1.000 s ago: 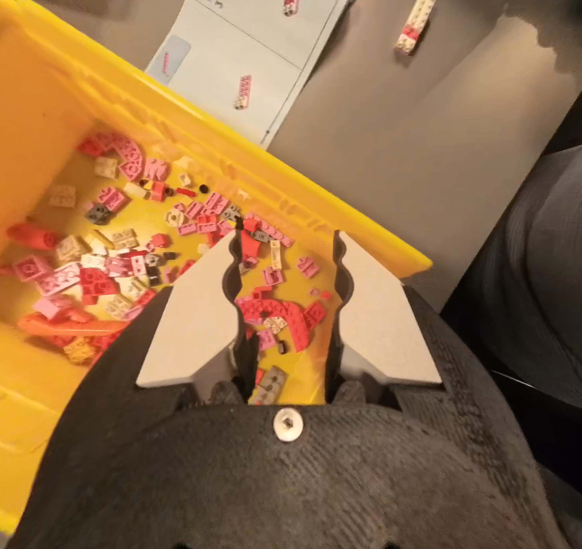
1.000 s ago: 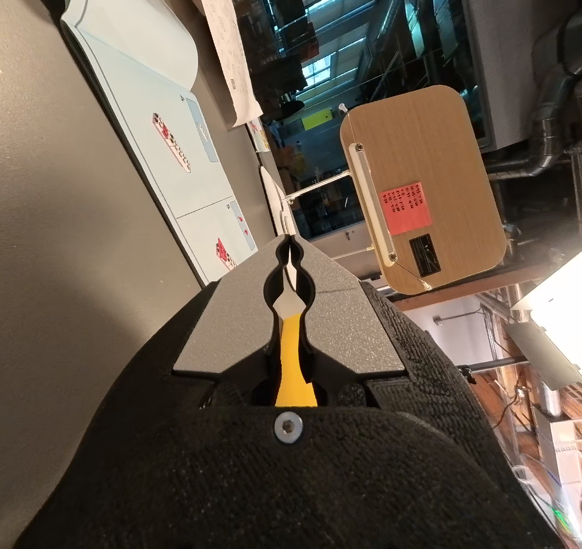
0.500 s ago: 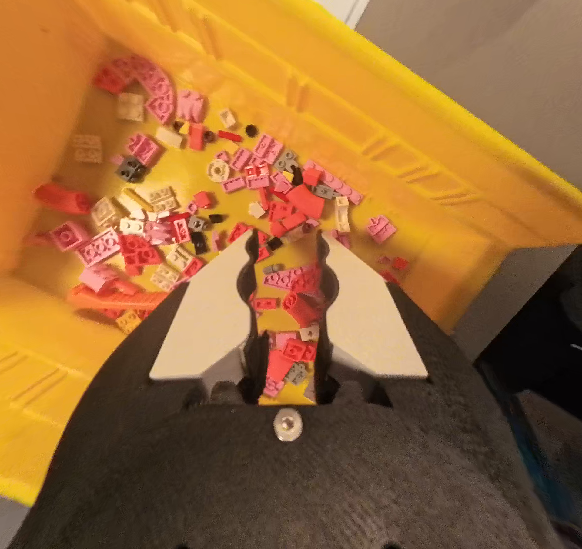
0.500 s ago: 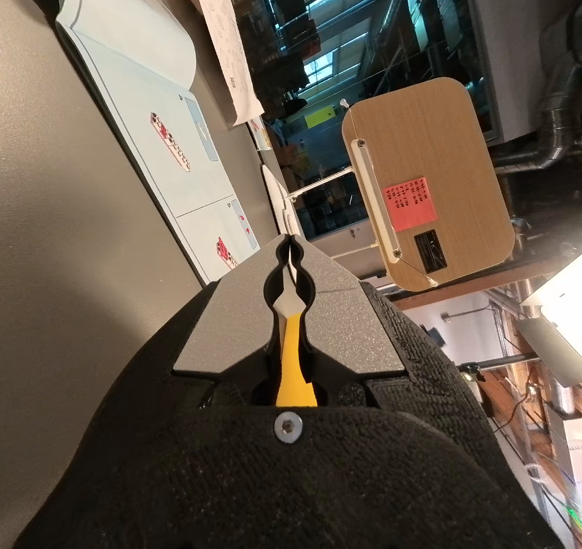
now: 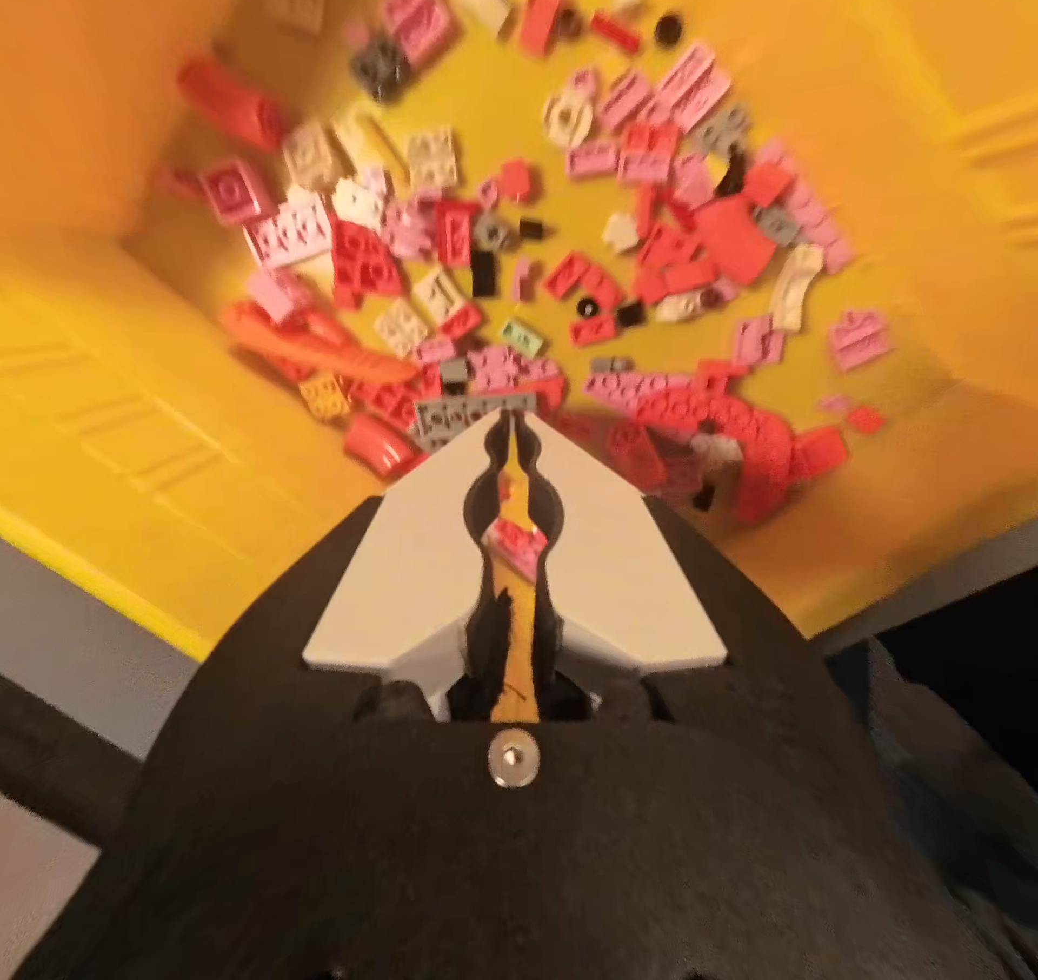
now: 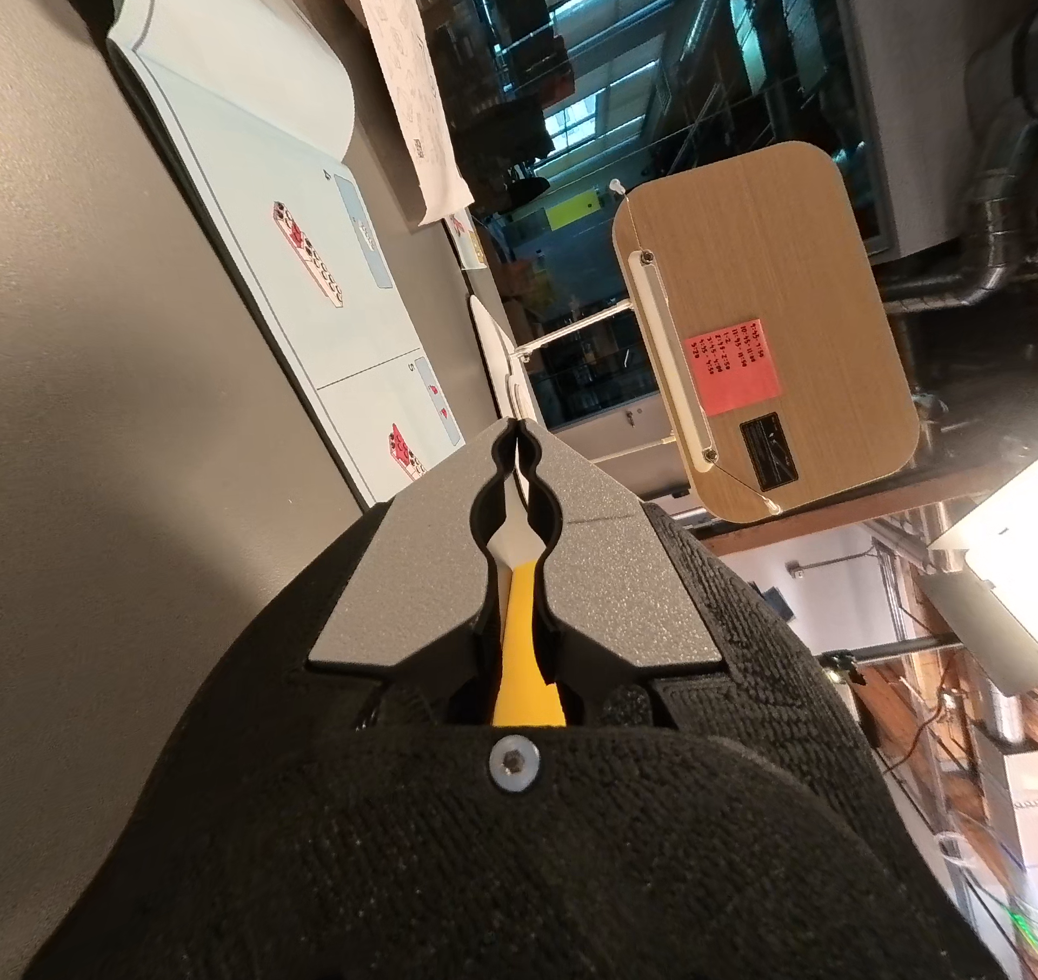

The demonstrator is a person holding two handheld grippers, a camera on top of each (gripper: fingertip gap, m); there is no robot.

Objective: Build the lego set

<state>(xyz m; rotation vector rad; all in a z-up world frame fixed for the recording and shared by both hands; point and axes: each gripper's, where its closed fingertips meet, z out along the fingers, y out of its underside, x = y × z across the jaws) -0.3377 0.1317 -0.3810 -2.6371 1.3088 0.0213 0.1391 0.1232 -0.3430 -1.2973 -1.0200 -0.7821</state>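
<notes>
left gripper [image 5: 510, 413]: pale wedge-shaped fingers [image 5: 427, 548] in a black textured housing, tips brought together with only a thin slit between; nothing plainly pinched.
just changed: jaws wide a second ago, half closed shortly after, now shut; camera also much deeper into the bin, view blurred by motion.
at the tips: flat grey studded plastic plate [image 5: 449, 416], its edge right at the closed tips; contact or grip not clear.
around: loose heap of small studded plastic bricks [image 5: 724, 245] in red, pink, cream, grey and black; curved red arch piece [image 5: 747, 436] to the right; long smooth orange piece [image 5: 326, 349] to the left.
container: glossy yellow plastic bin [image 5: 140, 419], ribbed walls.
right gripper [image 6: 515, 420]: grainy grey fingers closed, empty, tilted above the matte dark grey table [image 6: 112, 391].
near it: open pale-blue paper instruction booklet [image 6: 269, 234]; farther off, a rounded wooden board [image 6: 786, 279] bearing a pink note.
</notes>
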